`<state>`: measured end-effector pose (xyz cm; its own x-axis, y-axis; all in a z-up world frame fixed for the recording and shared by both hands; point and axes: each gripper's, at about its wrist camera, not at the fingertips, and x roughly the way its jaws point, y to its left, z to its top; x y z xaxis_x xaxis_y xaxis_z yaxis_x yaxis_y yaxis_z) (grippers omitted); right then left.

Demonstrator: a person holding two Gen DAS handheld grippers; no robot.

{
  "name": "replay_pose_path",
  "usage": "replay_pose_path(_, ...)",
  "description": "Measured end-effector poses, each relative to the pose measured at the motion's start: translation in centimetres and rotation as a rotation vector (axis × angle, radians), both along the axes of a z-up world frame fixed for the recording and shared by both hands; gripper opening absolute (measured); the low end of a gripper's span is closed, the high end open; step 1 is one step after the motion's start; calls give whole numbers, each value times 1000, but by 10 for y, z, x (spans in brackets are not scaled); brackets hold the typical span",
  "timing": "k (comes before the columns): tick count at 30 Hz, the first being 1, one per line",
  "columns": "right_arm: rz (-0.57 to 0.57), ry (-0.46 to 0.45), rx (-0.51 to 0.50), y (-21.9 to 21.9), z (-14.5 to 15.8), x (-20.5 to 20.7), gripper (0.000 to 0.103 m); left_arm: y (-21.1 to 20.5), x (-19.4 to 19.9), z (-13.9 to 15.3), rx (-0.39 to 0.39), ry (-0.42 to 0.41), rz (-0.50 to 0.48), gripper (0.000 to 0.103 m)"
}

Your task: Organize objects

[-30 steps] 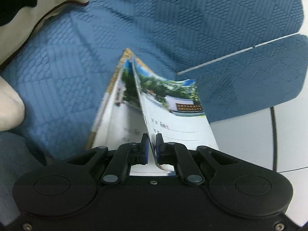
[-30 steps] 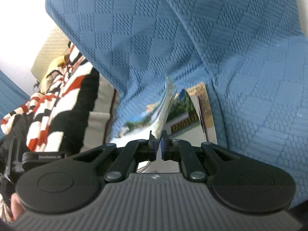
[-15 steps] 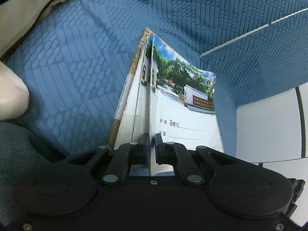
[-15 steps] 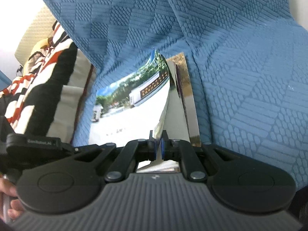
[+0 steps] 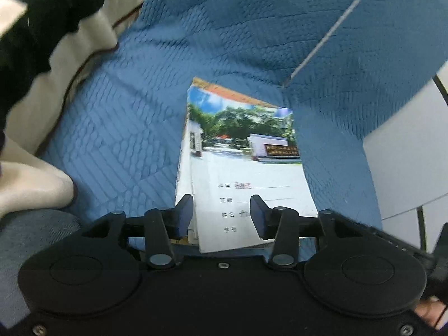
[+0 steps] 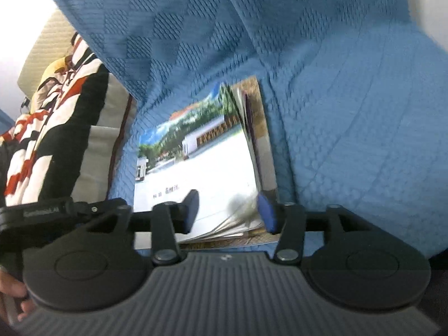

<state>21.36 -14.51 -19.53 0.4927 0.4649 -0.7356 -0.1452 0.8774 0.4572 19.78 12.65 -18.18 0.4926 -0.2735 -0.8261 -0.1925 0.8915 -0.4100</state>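
Note:
A small stack of thin exercise books (image 5: 246, 173) with a photo of trees and a gate on the cover lies flat on the blue quilted sofa seat (image 5: 120, 128). It also shows in the right wrist view (image 6: 201, 162). My left gripper (image 5: 221, 212) is open, its fingers apart over the near edge of the top book. My right gripper (image 6: 228, 212) is open too, straddling the near edge of the stack, whose pages look fanned and blurred on the right.
A striped black, white and red cushion (image 6: 50, 134) leans at the left of the sofa and shows in the left wrist view (image 5: 42, 42). The blue backrest (image 6: 224, 28) rises behind the books. White floor tiles (image 5: 406, 154) lie at the right.
Both grippers were shut on the books and held them up; they lowered them onto the seat and have now opened, letting the books lie flat.

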Motion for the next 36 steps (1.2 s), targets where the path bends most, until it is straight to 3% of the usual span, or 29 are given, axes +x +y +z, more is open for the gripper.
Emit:
replay_pose_path(5,7,-74,-5,-15,38,-9,52,-10,-13,40,15,-62,-13,46)
replay_pose_path(13,52,-246,9,-26,125,-34,52,-35,-47,121,94,-207,-61,56)
replay_pose_path(18,83,-307,21,-30,161,-58,52,-43,-73,147,83,-254,-59,60)
replay_pose_path(27,108,-316,16,-36,174,-102,52,-55,-119,165,90,-289,-39,75)
replay_pose_path(29,99,-309,11,-37,172,-109,52,-57,-126,164,78,-287,-39,81)
replay_pose_path(33,75,-306,-22,-41,163,-125,52,-60,-135,155,88,-261,-35,84)
replay_pose_path(36,55,-286,-40,-43,153,-132,52,-63,-142,149,76,-253,-42,94)
